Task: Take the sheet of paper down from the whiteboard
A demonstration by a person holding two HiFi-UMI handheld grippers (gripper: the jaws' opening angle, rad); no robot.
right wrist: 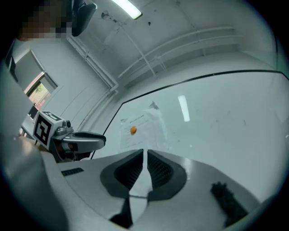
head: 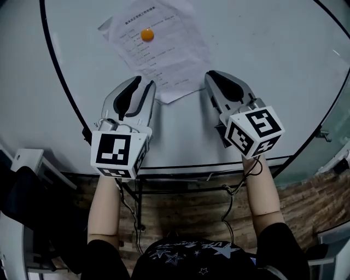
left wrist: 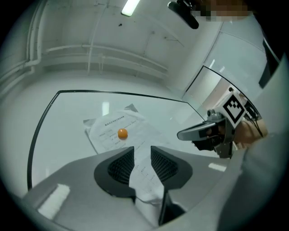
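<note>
Now approach step, nothing taken yet. Whiteboard (head: 262, 65) ahead of both my tongs. Sheet (head: 164, 54) on board, just beyond tips, ungripped. Left tongs (head: 139, 85) released, jaws apart, near sheet's lower edge. Right tongs (head: 214, 77) clenched, empty. Orange magnet (head: 147, 34) pins sheet; next, I judge, pluck magnet, then pinch sheet edge.

**Paper between the open jaws**

The left gripper (left wrist: 142, 155) has its two dark jaws apart. A strip of the sheet of paper (left wrist: 135, 126) shows in the gap and looks crumpled at the bottom. A round orange magnet (left wrist: 122, 133) sits on the paper on the whiteboard (left wrist: 72, 117). The right gripper (left wrist: 183, 134) points in from the right, near the paper's edge. A long lamp (left wrist: 131, 6) glows on the ceiling.
</note>
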